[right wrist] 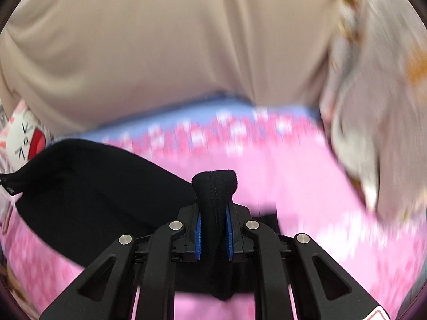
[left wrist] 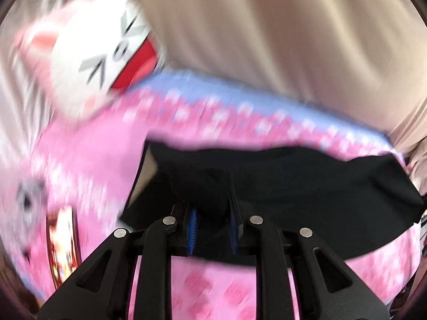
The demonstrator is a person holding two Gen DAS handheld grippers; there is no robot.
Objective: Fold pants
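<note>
The black pants (left wrist: pixel 293 181) hang stretched over a pink patterned bed cover (left wrist: pixel 88 144). My left gripper (left wrist: pixel 212 213) is shut on a bunched fold of the black cloth, which fills the gap between its blue pads (left wrist: pixel 192 226). In the right wrist view the pants (right wrist: pixel 88 194) sag to the left. My right gripper (right wrist: pixel 214 221) is shut on a stitched edge of them, which sticks up past the blue pads (right wrist: pixel 229 237). Both views are blurred by motion.
A person in a beige top (right wrist: pixel 160 40) stands close behind the bed. A white cat-face cushion (left wrist: pixel 88 53) lies at the upper left. Pale patterned bedding (right wrist: pixel 373 106) is heaped at the right. A bright phone-like object (left wrist: pixel 62 242) lies at the lower left.
</note>
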